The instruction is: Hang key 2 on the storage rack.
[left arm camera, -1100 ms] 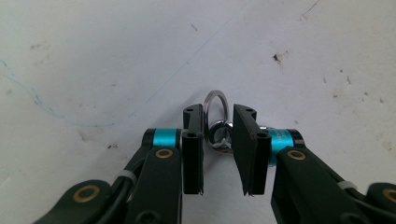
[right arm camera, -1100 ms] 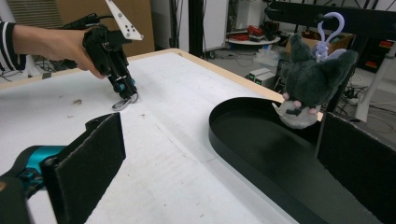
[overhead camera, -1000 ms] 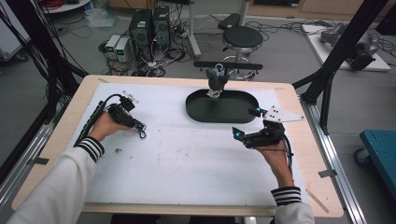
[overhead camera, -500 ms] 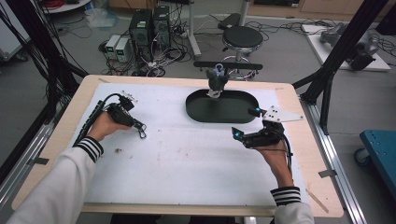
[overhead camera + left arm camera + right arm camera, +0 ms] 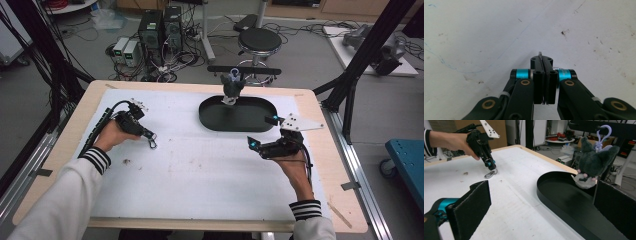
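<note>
From the high view, the black oval tray (image 5: 237, 116) lies at the far middle of the bench (image 5: 320, 150), and a grey plush toy (image 5: 232, 87) hangs at the tray's far rim. The left claw (image 5: 150, 142) is well to the left of the tray, tips down on the white mat (image 5: 200, 170), with a small metal clip (image 5: 151, 144) at its tips. The right claw (image 5: 262, 132) is just beside the tray's near right end — its jaws stand wide apart with nothing between them.

In the left gripper view, the left claw (image 5: 545, 82) has just been closing; its pads are pressed together on a thin metal piece, the clip (image 5: 540, 55), which pokes out beyond them.

In the right gripper view, the right claw (image 5: 544, 202) gapes over the tray (image 5: 554, 195) — the plush toy (image 5: 594, 165) hangs from a pale hook (image 5: 604, 133) at the tray's far side, and the left claw (image 5: 489, 165) pinches the clip (image 5: 490, 174) on the mat to the tray's left.
</note>
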